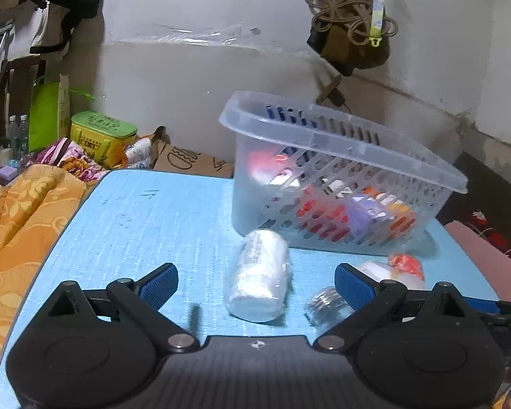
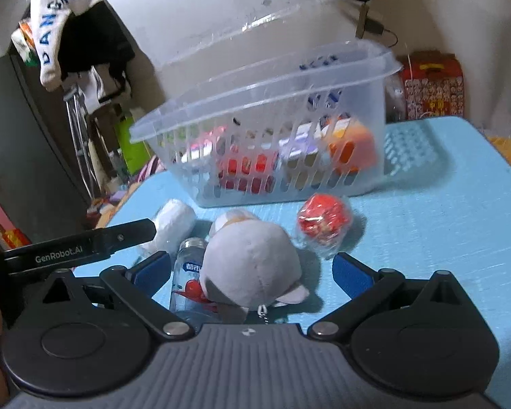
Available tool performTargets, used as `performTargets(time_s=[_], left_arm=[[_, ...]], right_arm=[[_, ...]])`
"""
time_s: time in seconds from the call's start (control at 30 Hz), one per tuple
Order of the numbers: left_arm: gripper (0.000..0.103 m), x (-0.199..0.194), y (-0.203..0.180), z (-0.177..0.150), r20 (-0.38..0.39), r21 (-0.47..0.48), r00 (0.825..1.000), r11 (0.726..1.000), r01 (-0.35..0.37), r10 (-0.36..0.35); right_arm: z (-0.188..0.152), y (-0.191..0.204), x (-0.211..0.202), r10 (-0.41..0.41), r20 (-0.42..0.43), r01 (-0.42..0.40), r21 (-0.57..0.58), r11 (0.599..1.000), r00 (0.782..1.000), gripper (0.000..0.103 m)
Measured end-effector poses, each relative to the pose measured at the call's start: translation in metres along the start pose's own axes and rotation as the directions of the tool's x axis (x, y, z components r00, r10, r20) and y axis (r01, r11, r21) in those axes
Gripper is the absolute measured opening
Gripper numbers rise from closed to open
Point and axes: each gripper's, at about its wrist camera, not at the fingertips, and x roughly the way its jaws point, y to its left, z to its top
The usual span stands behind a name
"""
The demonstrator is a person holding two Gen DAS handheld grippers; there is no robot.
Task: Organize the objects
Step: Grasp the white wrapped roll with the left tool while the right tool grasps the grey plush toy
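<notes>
A light-blue table [image 2: 426, 238] carries a clear slotted plastic basket [image 2: 272, 109] holding red, purple and orange packets. Just in front of the basket lie a grey plush toy [image 2: 252, 262], a white wrapped roll [image 1: 259, 276], a clear labelled bottle [image 2: 190, 269] and a red wrapped ball [image 2: 323, 220]. The left gripper [image 1: 255, 284] and right gripper [image 2: 252, 272] both stand spread apart, empty.

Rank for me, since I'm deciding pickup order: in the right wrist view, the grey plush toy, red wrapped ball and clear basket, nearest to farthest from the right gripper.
1. Grey plush toy, between the right gripper's open fingers.
2. Red wrapped ball, ahead, slightly right.
3. Clear basket, farthest, behind both.
</notes>
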Motion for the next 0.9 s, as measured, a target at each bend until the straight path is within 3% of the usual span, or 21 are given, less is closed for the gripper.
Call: performTargets(time_s=[0.1,0.17,0.37,0.5,0.6,0.83,0.9], left_arm=[[0.099,0.008,0.002,-0.002,-0.04,-0.005,0.999,1.0,-0.017,0.017],[0.099,0.013,0.004,-0.002,-0.052,-0.008,0.998,1.0,-0.017,0.016],[0.099,0.02,0.006,0.003,-0.045,-0.021,0.999,0.999,-0.025,0.024],[0.098,0.036,0.004,0.005,-0.085,-0.029,0.996,0.999,-0.017,0.014],[0.085,0.043,0.003,0.003,-0.114,-0.046,0.993,0.999,-0.004,-0.001],[0.076,0.051,-0.007,0.001,-0.1,0.003,0.993,0.998,-0.057,0.057],[0.053,0.049,-0.013,-0.001,-0.095,0.051,0.994,0.997,-0.055,0.06]], right_arm=[[-0.002,0.01,0.008,-0.031,-0.01,0.03,-0.061,0.998,0.999,0.096],[-0.003,0.013,0.01,-0.035,-0.012,0.034,-0.087,0.996,0.999,0.081],[-0.001,0.016,0.013,-0.061,-0.023,0.059,-0.093,0.994,0.998,0.08],[-0.001,0.016,0.023,-0.066,-0.077,0.058,-0.1,0.993,0.995,0.079],[-0.004,0.012,0.021,-0.04,-0.085,0.03,-0.111,0.993,0.996,0.076],[-0.006,0.01,0.001,-0.024,-0.062,0.015,-0.151,0.988,0.998,0.076],[-0.006,0.011,-0.003,-0.029,-0.059,0.019,-0.165,0.986,0.998,0.075]])
